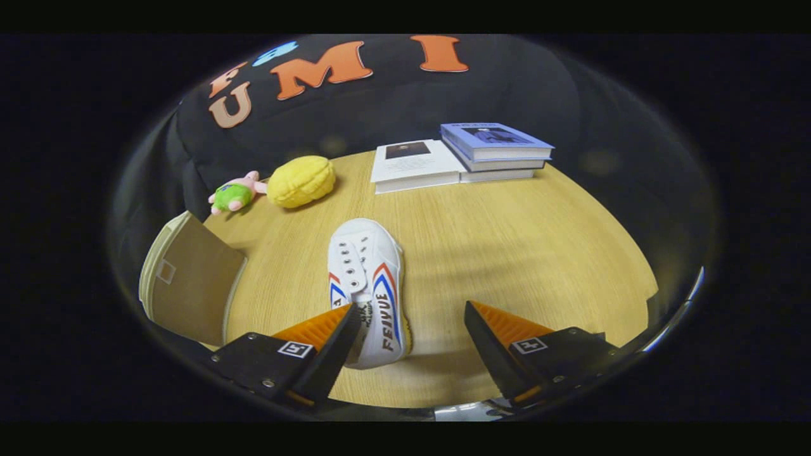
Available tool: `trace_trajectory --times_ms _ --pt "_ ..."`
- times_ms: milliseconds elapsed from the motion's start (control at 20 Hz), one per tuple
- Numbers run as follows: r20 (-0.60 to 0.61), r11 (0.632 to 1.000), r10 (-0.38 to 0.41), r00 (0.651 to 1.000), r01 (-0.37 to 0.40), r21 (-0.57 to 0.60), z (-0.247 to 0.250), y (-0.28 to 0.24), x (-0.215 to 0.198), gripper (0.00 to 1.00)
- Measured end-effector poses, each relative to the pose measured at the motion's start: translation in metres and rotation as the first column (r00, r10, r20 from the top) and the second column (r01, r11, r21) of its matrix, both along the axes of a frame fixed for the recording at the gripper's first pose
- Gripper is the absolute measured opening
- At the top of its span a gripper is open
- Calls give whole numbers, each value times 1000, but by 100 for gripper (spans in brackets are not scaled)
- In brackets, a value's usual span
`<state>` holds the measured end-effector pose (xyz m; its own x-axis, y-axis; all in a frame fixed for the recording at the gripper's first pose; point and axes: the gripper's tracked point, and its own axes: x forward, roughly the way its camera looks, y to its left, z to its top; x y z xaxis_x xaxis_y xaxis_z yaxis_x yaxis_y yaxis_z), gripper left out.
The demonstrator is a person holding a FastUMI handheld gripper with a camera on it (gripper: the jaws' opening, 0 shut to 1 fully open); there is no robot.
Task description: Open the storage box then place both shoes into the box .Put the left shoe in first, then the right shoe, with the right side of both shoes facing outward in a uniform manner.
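Gripper (405, 329) wide open, nothing held — white shoe (367, 288) on wooden table (519, 253), heel just inside left finger (320, 345), toe pointing far; open storage box (187, 278) near left; pink-green plush (236, 193), yellow plush (301, 181) far left — books (462, 155) far right.

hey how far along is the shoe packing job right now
Done: the storage box beside the shoe appears open, its lid raised; whether a shoe already lies inside cannot be told. In hand: the gripper is open, with the heel of one white shoe between its fingers, close to one finger, not yet clamped. Left: gripping this shoe and setting it in the box, right side outward.
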<state>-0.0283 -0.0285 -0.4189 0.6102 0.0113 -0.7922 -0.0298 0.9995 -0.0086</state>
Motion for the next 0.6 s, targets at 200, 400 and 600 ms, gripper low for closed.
trace_trajectory --times_ms 200,400,600 --pt "-67 999 50 997 -50 -6 -23 10 2 88" --pt "-126 999 9 992 -2 53 -38 15 4 63" --pt "-121 996 -34 992 43 76 -36 12 6 25"
